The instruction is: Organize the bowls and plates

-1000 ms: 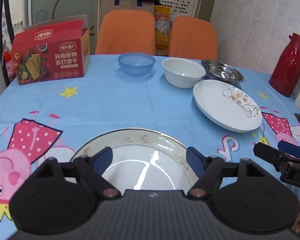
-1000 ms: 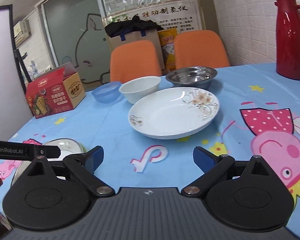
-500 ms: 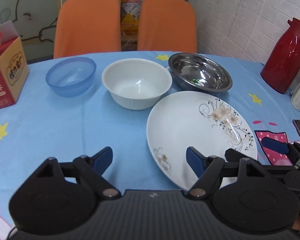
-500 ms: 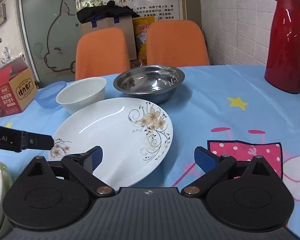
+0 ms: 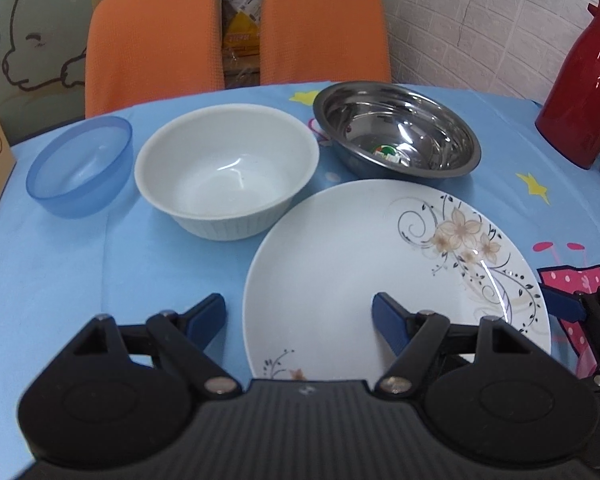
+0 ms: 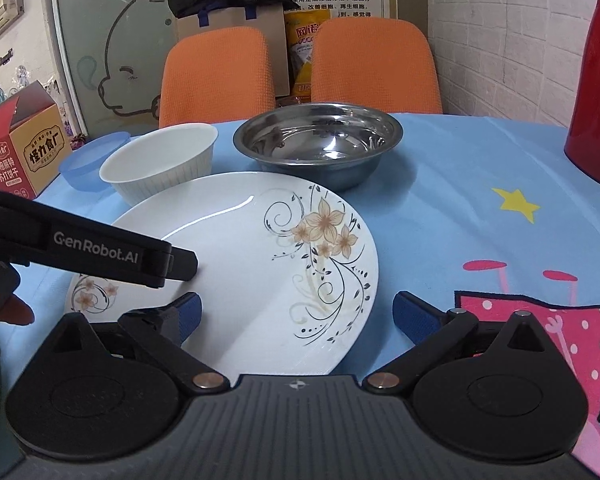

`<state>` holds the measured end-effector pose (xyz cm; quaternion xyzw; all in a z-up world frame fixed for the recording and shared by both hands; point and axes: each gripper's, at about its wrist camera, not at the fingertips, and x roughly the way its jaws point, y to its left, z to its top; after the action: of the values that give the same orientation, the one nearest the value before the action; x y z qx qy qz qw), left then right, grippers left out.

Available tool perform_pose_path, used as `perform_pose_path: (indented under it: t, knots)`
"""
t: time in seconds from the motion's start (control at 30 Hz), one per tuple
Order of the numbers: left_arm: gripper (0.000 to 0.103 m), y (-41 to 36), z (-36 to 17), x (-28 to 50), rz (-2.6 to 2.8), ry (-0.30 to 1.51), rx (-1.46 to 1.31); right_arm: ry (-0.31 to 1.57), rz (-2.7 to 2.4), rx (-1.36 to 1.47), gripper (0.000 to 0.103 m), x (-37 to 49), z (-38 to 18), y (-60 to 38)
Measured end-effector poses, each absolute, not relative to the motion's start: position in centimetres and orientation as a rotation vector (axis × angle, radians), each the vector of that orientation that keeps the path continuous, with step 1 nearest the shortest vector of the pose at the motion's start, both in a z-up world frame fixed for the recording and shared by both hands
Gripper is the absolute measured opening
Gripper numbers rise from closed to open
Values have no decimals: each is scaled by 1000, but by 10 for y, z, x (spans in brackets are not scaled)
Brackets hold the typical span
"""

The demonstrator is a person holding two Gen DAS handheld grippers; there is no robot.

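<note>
Blue cartoon tablecloth (image 5: 100, 264); both grippers, left gripper (image 5: 300, 320) and right gripper (image 6: 296, 314), spread, empty, over near floral plate (image 5: 364, 264).

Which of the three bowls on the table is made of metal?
The steel bowl, rightmost in the row, beside the red flask. The white bowl and the blue bowl are not shiny metal.

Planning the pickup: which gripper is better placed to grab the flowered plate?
Probably the left gripper: its open jaws straddle the flowered plate's near rim. The right gripper is open too, over the plate's right side.
</note>
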<state>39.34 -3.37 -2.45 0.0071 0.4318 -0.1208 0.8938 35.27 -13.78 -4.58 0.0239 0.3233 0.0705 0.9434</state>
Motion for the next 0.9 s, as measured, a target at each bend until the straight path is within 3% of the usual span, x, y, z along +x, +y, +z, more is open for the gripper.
perform_pose_path:
  t: [0.43,0.73,0.9]
  knots:
    - [73,-39,-27,389,-259,875,-8,652,148,25,103,356,-47,-133]
    - [62,-37,-22,383,-253,926,-35,627,152,65,103,349,-41,-140]
    - [61,-37,-18,361,-245,921,-30,627,141,67,103,329,-39,-135]
